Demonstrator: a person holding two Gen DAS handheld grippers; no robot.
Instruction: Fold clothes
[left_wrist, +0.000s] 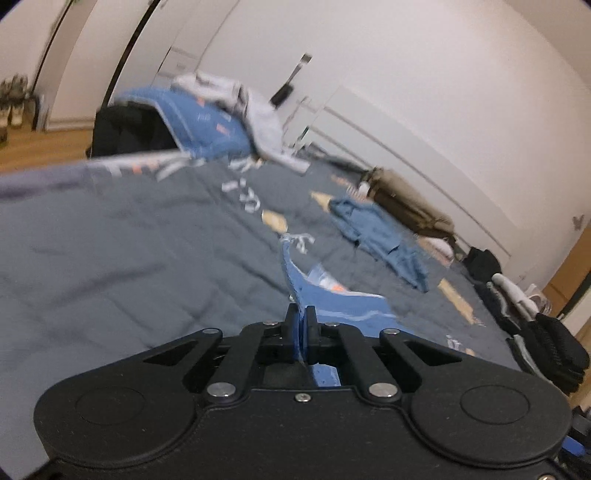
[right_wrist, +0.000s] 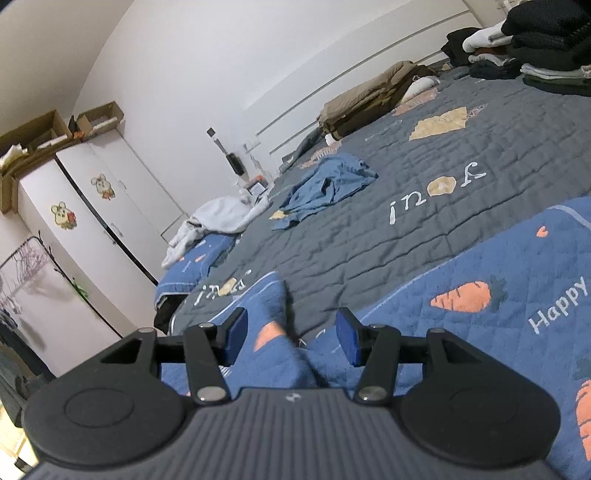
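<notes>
Two grippers work over a bed spread with a grey quilted cover (right_wrist: 369, 236) bearing pale lettering and tan patches. The left gripper (left_wrist: 302, 317) has its jaws pressed together on a raised edge of blue quilted fabric (left_wrist: 295, 273), which stands up in a thin fold between the pads and trails off to the right. The right gripper (right_wrist: 291, 338) has its jaws spread, and a bunched ridge of the same blue carrot-print fabric (right_wrist: 480, 295) rises in the gap; the pads do not press on it. That blue cloth, with orange carrots and the word "Happy", lies across the near side of the bed under the right gripper.

Farther out on the cover lies a crumpled blue denim garment (right_wrist: 328, 184), well apart from both grippers. Beyond it, against the wall, sits an olive-brown bundle (right_wrist: 369, 96). A heap of pale grey clothing (right_wrist: 221, 218) rests on another blue carrot-print piece (right_wrist: 192, 266) at the bed's far corner. A stack of folded dark clothes (right_wrist: 543, 40) sits at the bed's right end. A white wardrobe (right_wrist: 92, 206) with cartoon stickers stands by the wall, cardboard boxes (right_wrist: 48, 129) on top.
</notes>
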